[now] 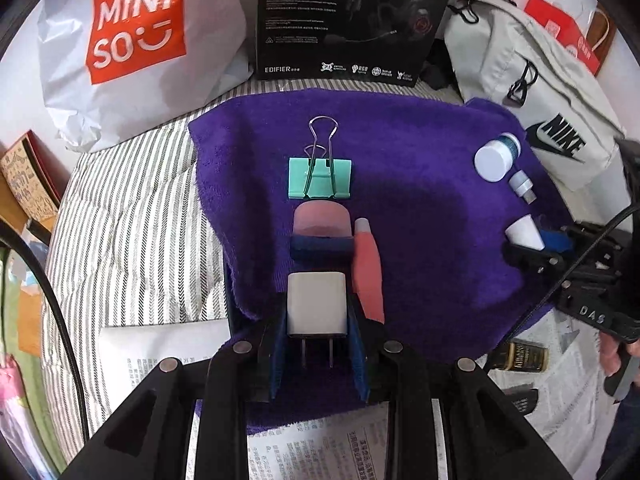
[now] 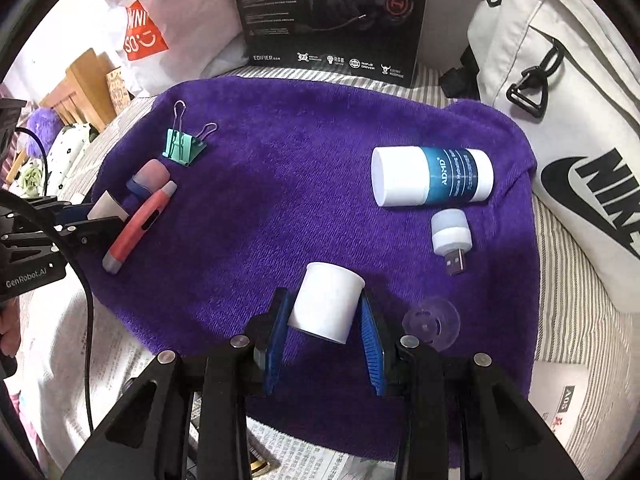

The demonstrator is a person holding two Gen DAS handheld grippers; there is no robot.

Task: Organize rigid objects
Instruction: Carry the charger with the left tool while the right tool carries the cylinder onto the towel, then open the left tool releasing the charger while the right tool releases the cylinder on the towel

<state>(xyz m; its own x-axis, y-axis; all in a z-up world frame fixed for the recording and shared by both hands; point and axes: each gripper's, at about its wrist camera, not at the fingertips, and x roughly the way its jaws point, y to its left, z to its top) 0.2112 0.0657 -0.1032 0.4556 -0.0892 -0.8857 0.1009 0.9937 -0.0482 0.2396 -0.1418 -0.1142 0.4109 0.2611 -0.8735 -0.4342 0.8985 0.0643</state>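
My left gripper is shut on a white charger plug, prongs toward the camera, low over the purple towel. Ahead of it lie a pink eraser with a blue band, a coral pen and a green binder clip. My right gripper is shut on a small white cup, held tilted over the towel. A white and blue bottle and a white USB light lie on the towel ahead to its right.
A clear plastic bobbin lies beside my right finger. A black headset box, a Miniso bag and a Nike bag stand behind the towel. Newspaper and striped bedding surround it.
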